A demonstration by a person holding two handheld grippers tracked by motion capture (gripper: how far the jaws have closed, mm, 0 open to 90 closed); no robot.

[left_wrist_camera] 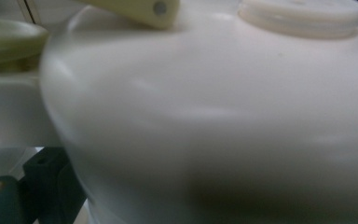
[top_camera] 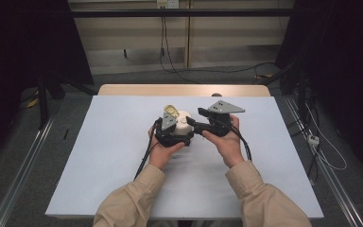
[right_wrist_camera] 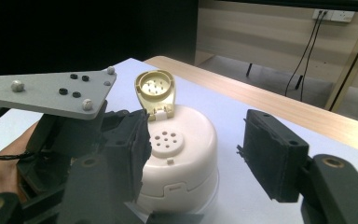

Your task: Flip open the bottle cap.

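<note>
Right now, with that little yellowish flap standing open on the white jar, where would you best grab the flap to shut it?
Probably by the round free end of the flap, coming from above and behind it. It stands nearly upright on a hinge at the rim of the jar, so a push there should swing it down over the holes. The right tool is open beside the jar; the left tool seems to hold the jar.

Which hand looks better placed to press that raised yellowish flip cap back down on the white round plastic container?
Probably the right. The right gripper has its jaws open and apart from the white round plastic container, so it is free to reach the yellowish flip cap. The left gripper sits against the container's side, apparently steadying it.
</note>
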